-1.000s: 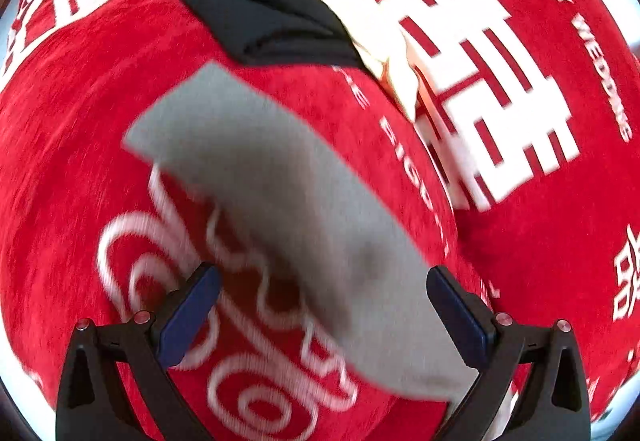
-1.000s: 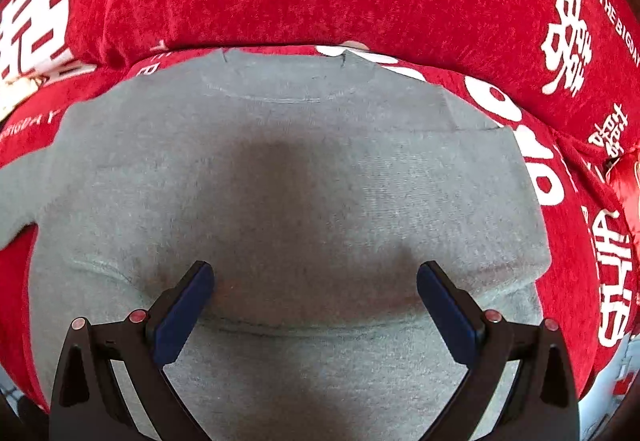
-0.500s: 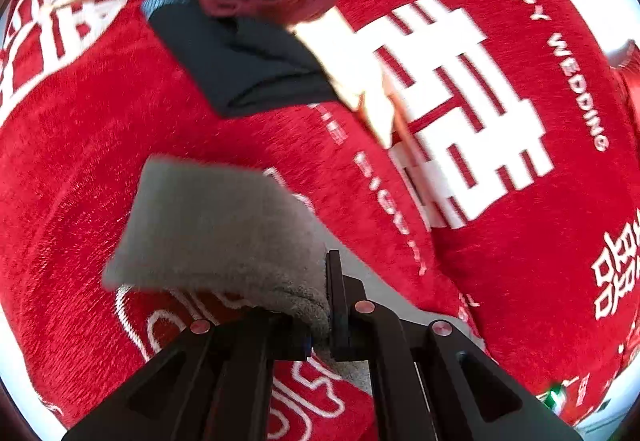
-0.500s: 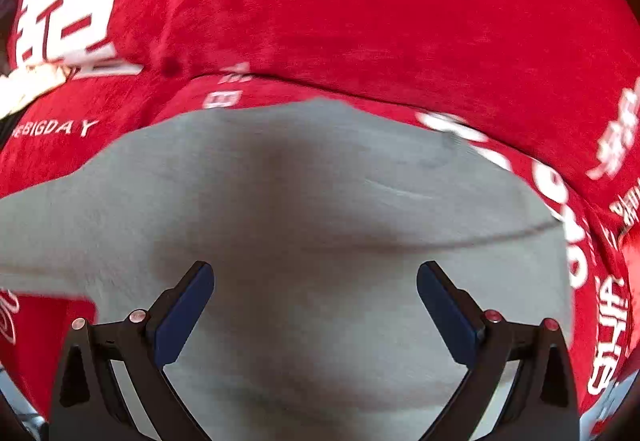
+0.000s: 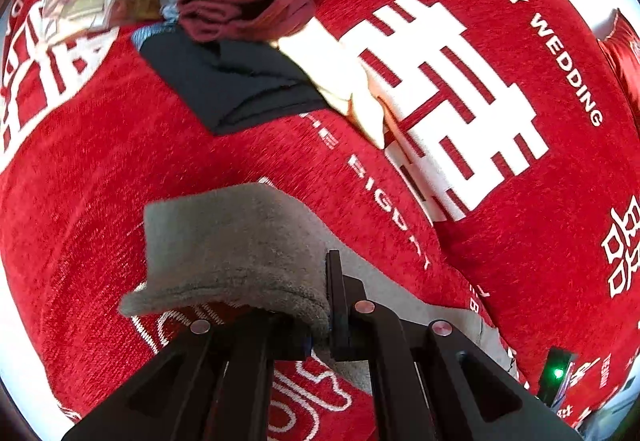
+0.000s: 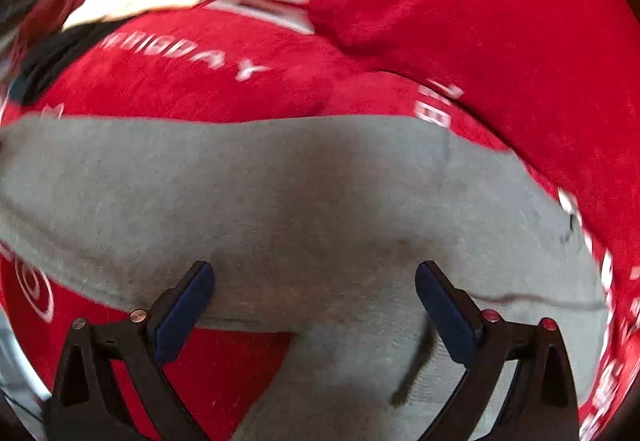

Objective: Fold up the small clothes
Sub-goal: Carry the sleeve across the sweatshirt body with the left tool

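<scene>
The left tongs (image 5: 320, 315), wide apart a second ago, are now clamped on the cuff of the grey sweater's sleeve (image 5: 236, 257), lifting it off the red wedding blanket (image 5: 520, 201). The right tongs (image 6: 314, 305) hover apart over the grey sweater (image 6: 320, 201), so folding the sleeve inward likely comes next.

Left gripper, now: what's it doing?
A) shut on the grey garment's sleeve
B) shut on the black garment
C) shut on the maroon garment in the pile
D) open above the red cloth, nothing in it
A: in the left wrist view the left gripper has its jaws together on the grey sleeve, which drapes up and off the red cloth; the maroon garment and black garment lie untouched farther off.
</scene>
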Available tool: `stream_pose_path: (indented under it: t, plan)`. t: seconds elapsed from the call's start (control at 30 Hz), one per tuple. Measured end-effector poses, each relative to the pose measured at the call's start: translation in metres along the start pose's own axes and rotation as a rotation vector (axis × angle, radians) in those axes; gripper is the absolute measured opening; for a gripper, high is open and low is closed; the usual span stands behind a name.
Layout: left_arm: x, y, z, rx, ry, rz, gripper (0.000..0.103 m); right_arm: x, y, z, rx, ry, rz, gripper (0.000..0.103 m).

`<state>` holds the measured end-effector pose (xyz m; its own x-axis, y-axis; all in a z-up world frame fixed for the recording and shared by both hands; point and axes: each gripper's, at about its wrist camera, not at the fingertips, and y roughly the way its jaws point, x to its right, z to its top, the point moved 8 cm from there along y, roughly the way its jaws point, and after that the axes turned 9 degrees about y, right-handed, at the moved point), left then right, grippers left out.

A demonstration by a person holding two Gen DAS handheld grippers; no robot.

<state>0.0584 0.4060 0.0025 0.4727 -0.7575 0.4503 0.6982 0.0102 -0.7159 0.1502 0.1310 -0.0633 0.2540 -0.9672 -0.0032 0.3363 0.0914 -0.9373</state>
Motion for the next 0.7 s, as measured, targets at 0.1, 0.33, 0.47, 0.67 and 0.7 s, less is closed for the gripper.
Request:
stream_pose_path:
  t: [0.1,0.33,0.47,0.67,0.7]
  plan:
    - [0.002,-0.001,0.002,-0.002,0.002,0.004,0.005,0.028,0.008,0.002,-0.034,0.177,-0.016,0.101]
    - [0.021,-0.009,0.009,0.007,0.026,0.004,0.005,-0.05,0.007,-0.016,-0.056,-0.048,0.046,0.101]
    - [0.048,-0.02,0.01,0.037,0.089,0.018,0.005,-0.034,-0.021,-0.018,-0.024,-0.015,0.153,0.101]
    - [0.138,-0.015,-0.017,0.012,0.286,0.012,0.005,0.12,-0.056,-0.034,0.066,0.187,0.067,0.101]
    - [0.158,-0.013,-0.024,0.005,0.32,-0.002,0.005,0.151,-0.058,-0.035,0.077,0.211,0.034,0.101]
